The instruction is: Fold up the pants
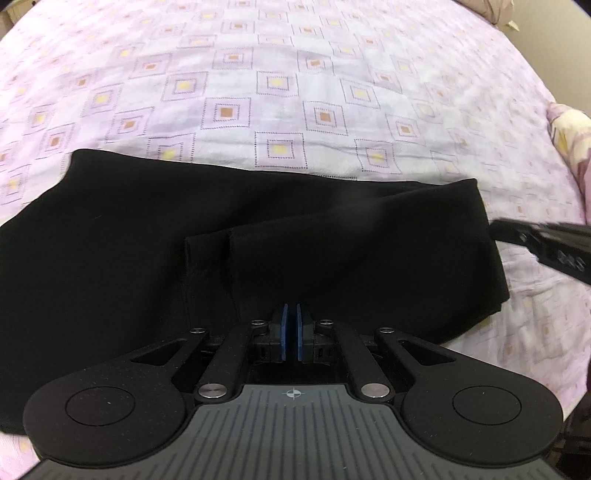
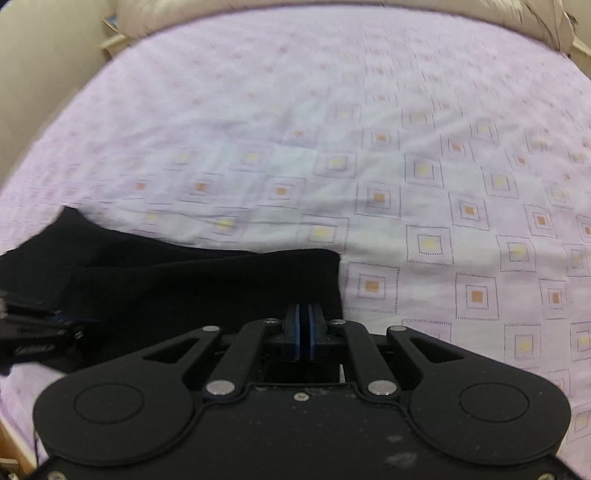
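Black pants [image 1: 258,236] lie folded over on the bed, with a leg layer and its hem edge [image 1: 207,243] on top. My left gripper [image 1: 293,308] is shut, its blue pads together over the pants' near edge; I cannot tell whether cloth is pinched. In the right wrist view the pants [image 2: 184,284] lie at lower left, their right end near the middle. My right gripper [image 2: 304,310] is shut over that end of the pants. It also shows in the left wrist view [image 1: 546,243] beside the pants' right end. The left gripper shows blurred at the right wrist view's left edge [image 2: 40,332].
The bed has a lilac sheet [image 1: 295,92] with square patterns. A flowered pillow [image 1: 572,136] lies at its right edge. A beige quilt [image 2: 295,5] lies along the far side, by a wall [image 2: 44,62] on the left.
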The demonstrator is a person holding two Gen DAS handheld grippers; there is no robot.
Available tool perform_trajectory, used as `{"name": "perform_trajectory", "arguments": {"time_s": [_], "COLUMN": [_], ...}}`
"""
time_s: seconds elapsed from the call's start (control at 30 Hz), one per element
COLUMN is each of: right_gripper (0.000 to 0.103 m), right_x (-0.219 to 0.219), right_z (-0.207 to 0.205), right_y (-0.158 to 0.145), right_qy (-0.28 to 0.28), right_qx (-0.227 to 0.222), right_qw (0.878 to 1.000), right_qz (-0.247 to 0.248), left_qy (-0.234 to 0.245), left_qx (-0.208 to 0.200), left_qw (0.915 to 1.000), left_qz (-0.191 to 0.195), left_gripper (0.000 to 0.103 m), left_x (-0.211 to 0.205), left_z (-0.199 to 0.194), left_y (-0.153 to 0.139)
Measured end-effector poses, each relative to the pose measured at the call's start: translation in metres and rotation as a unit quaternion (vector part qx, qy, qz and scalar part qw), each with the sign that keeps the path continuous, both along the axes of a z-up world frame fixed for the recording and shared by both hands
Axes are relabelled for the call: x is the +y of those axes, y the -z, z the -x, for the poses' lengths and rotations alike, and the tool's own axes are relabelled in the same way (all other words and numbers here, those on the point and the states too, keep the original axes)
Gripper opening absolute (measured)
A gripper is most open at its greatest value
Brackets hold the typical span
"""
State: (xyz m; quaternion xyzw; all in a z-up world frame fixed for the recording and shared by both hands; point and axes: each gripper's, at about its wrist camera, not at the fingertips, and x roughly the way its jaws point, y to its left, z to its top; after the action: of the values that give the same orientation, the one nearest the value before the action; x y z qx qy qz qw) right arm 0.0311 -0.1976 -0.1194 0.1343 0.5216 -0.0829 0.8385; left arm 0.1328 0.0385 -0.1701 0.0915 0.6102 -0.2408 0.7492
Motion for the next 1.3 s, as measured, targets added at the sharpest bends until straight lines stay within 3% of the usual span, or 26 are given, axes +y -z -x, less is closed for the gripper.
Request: {"name": "perform_trajectory", "arguments": {"time_s": [0.13, 0.3, 0.53, 0.6, 0.67, 0.87, 1.2, 1.3], "right_gripper": [0.009, 0.008, 0.014, 0.017, 0.018, 0.018, 0.025, 0.027], "right_x": [0.011, 0.014, 0.015, 0.019, 0.024, 0.052, 0.124, 0.156], "right_z": [0.025, 0.036, 0.042, 0.047, 0.049, 0.047, 0.037, 0.024], "right_y": [-0.003, 0.025, 0.003, -0.008, -0.013, -0.018, -0.021, -0.02], "right_qy": [-0.024, -0.038, -0.063, -0.071, -0.079, -0.106, -0.1, -0.107], "right_qx": [-0.002, 0.038, 0.001, -0.016, -0.028, -0.04, -0.022, -0.021], "right_qw": [1.0, 0.998, 0.998, 0.997, 0.996, 0.993, 0.995, 0.994], "right_qz": [-0.01, -0.012, -0.012, -0.018, -0.024, -0.034, -0.022, -0.016], "left_qy": [-0.015, -0.061, -0.144, -0.165, -0.187, -0.227, -0.226, -0.233], "left_qx": [-0.005, -0.016, -0.041, -0.045, -0.045, -0.069, -0.1, -0.099], "left_qw": [0.9998, 0.9978, 0.9885, 0.9851, 0.9813, 0.9714, 0.969, 0.9675], "left_qz": [-0.007, -0.018, -0.025, -0.014, 0.004, -0.004, -0.004, 0.002], "left_gripper": [0.005, 0.005, 0.006, 0.016, 0.042, 0.072, 0.078, 0.084], "left_x": [0.012, 0.034, 0.079, 0.097, 0.116, 0.16, 0.251, 0.285], "left_z": [0.01, 0.024, 0.057, 0.066, 0.074, 0.082, 0.031, 0.015], "left_y": [-0.007, -0.021, -0.045, -0.053, -0.059, -0.068, -0.066, -0.062]}}
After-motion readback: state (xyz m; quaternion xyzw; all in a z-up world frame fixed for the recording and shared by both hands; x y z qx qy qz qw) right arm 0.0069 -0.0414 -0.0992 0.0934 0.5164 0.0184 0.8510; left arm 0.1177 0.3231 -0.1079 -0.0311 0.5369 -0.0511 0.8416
